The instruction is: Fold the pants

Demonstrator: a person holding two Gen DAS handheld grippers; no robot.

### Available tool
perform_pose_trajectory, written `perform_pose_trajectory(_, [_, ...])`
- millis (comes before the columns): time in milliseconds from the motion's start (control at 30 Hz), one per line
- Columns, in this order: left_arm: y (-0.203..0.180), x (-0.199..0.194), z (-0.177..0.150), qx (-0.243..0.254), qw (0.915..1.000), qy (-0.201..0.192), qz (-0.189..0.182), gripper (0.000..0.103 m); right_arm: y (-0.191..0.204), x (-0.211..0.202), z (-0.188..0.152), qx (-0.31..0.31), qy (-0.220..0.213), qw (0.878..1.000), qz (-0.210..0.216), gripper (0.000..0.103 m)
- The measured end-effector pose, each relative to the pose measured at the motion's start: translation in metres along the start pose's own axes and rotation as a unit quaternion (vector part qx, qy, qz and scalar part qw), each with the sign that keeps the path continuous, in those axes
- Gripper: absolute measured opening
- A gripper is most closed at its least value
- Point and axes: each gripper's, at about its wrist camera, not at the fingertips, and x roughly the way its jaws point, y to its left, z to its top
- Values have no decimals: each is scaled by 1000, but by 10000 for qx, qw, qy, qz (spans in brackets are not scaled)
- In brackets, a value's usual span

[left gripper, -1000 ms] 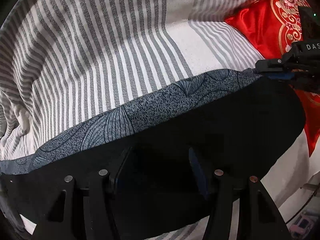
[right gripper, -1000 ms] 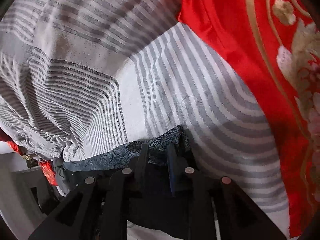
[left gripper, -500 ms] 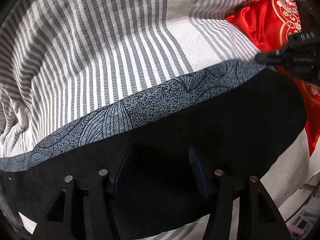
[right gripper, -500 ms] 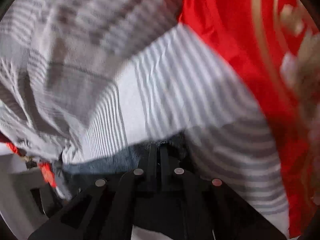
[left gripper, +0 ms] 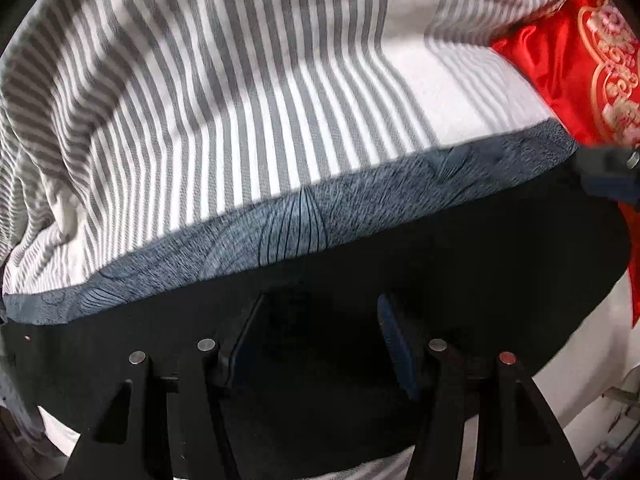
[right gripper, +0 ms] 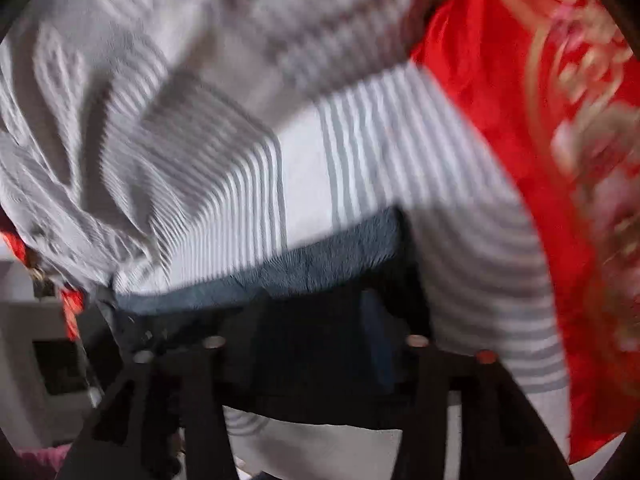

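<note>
The pants lie flat on a bed: black cloth [left gripper: 480, 264] with a blue-grey patterned band [left gripper: 280, 232] along the far edge. My left gripper [left gripper: 320, 304] points straight down over the black cloth. Its fingers stand apart and nothing is pinched between them. In the right wrist view, my right gripper [right gripper: 316, 304] hangs over the band's right end [right gripper: 320, 260] and the black cloth [right gripper: 312, 360]. Its jaws are opening, the cloth lies below them, and the pads do not press on it. The right gripper [left gripper: 608, 168] also shows at the right edge of the left wrist view.
A grey and white striped sheet [left gripper: 240, 100] covers the bed beyond the pants and bunches into folds at the left [right gripper: 100, 140]. A red embroidered cover [left gripper: 580, 60] [right gripper: 500, 100] lies to the right. The bed's edge and grey furniture [right gripper: 40, 340] show at lower left.
My right gripper's jaws came fully together at the pants' corner half a second ago and now stand apart. In the left wrist view it has slid toward the right edge.
</note>
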Motion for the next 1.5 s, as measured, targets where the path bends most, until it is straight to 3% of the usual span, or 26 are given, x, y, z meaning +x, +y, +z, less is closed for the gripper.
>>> perform_pose_trajectory(33, [0, 0, -3, 4, 9999, -117, 27, 63, -7, 8, -1, 44, 38, 9999, -140, 52])
perform_pose_trajectory(67, [0, 0, -4, 22, 9998, -160, 67, 64, -19, 8, -3, 218, -91, 9997, 42, 45])
perform_pose_trajectory(133, [3, -1, -6, 31, 9998, -210, 27, 64, -26, 0, -4, 456, -165, 9986, 192, 44])
perform_pose_trajectory(233, [12, -1, -7, -45, 9998, -169, -57, 64, -18, -13, -12, 271, -220, 9991, -240, 46])
perform_pose_trajectory(300, [14, -6, -9, -127, 9998, -126, -55, 64, -12, -23, -15, 166, -276, 9986, -410, 66])
perform_pose_trajectory(333, [18, -10, -12, -179, 9997, -141, -59, 64, -10, -28, -18, 150, -320, 9983, -454, 70])
perform_pose_trajectory(500, [48, -28, -34, -464, 9987, -199, 57, 64, 7, -35, -38, 101, -335, 9986, -388, 74])
perform_pose_trajectory(700, [121, -34, -68, -1084, 9936, -118, 310, 64, 45, -41, -60, -210, -542, 9974, -427, 74])
perform_pose_trajectory(833, [169, -35, -85, -1370, 9893, -142, 476, 64, 80, -27, -77, -383, -426, 9981, -244, 74])
perform_pose_trajectory(967, [218, -36, -107, -1511, 9865, -126, 621, 64, 118, -6, -103, -358, -467, 9976, -352, 75])
perform_pose_trajectory(1067, [261, -36, -130, -1608, 9841, -137, 735, 64, 139, -3, -121, -428, -834, 9898, -1076, 75])
perform_pose_trajectory(1133, [288, -38, -141, -1678, 9829, -164, 742, 64, 133, -6, -123, -84, -1005, 9864, -1298, 75])
perform_pose_trajectory(1267, [336, -37, -151, -1743, 9807, -194, 866, 64, 131, 1, -122, 345, -722, 9941, -725, 75])
perform_pose_trajectory(1333, [356, -31, -152, -1846, 9789, -173, 860, 64, 152, 12, -128, 78, -589, 9973, -436, 75])
perform_pose_trajectory(1500, [400, -30, -147, -1962, 9768, -311, 805, 64, 234, 84, -166, -400, 252, 9941, 976, 75])
